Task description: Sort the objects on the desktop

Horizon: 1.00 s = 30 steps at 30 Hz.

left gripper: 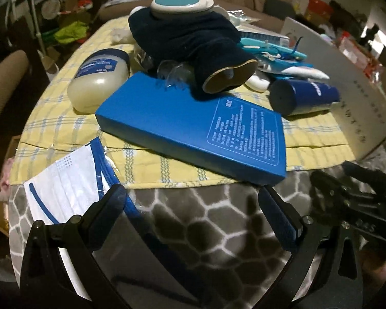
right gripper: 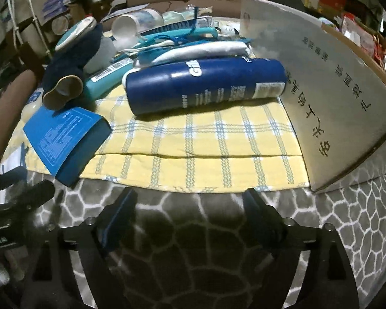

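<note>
A yellow checked cloth (left gripper: 59,108) (right gripper: 208,139) carries a heap of toiletries. A flat blue box (left gripper: 198,126) (right gripper: 61,134) lies at its near edge, with a dark navy pouch (left gripper: 200,49) (right gripper: 72,59) resting on it and a teal-and-white disc (left gripper: 181,2) on top. A petroleum-jelly jar (left gripper: 100,77) lies on its side at left. A dark blue can (right gripper: 205,85) (left gripper: 303,95) lies on its side. My left gripper (left gripper: 193,200) stands open over the grey blanket, beside a wrapped face mask (left gripper: 64,185). My right gripper (right gripper: 190,203) is open, nothing between its fingers.
A grey patterned blanket (right gripper: 193,244) covers the near surface. A white box with black characters (right gripper: 334,82) (left gripper: 352,95) stands at the cloth's right edge. Toothbrushes and tubes (right gripper: 182,43) pile up behind the can. Cluttered shelves and cardboard boxes fill the background.
</note>
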Available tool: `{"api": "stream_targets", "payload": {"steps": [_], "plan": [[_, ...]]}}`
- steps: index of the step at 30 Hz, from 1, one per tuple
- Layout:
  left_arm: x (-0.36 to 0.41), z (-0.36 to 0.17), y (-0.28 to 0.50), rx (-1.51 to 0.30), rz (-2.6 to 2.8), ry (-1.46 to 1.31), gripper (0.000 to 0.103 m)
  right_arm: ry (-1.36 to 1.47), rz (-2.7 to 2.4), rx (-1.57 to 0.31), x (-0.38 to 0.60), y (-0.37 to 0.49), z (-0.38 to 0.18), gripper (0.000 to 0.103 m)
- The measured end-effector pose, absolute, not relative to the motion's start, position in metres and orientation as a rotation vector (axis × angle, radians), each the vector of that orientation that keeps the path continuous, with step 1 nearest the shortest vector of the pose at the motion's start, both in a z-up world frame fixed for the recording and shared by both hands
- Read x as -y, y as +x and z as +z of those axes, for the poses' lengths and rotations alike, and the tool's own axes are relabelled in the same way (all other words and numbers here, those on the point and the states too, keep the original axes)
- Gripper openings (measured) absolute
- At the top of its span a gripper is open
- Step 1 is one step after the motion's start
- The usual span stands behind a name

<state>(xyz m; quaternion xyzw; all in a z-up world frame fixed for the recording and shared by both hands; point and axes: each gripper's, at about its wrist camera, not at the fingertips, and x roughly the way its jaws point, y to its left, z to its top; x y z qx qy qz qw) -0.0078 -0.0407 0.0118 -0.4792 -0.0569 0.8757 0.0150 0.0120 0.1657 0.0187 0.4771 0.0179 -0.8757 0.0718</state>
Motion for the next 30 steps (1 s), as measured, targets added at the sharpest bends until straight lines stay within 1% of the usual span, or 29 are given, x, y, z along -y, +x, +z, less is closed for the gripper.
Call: {"api": "stream_targets", "payload": {"steps": [1, 4, 6, 30], "plan": [[0.038, 0.01, -0.008, 0.156, 2.743, -1.493, 0.103, 1.432, -2.63, -0.07, -0.166, 0.015, 0.017, 0.099], [0.029, 0.004, -0.007, 0.06, 2.798, -1.498, 0.103, 1.407, -2.649, -0.119, -0.162, 0.018, 0.013, 0.103], [0.025, 0.002, -0.006, 0.027, 2.819, -1.496, 0.103, 1.379, -2.671, -0.096, -0.164, 0.02, 0.012, 0.103], [0.023, 0.002, -0.008, 0.029, 2.834, -1.485, 0.103, 1.355, -2.69, -0.099, -0.165, 0.023, 0.012, 0.103]]}}
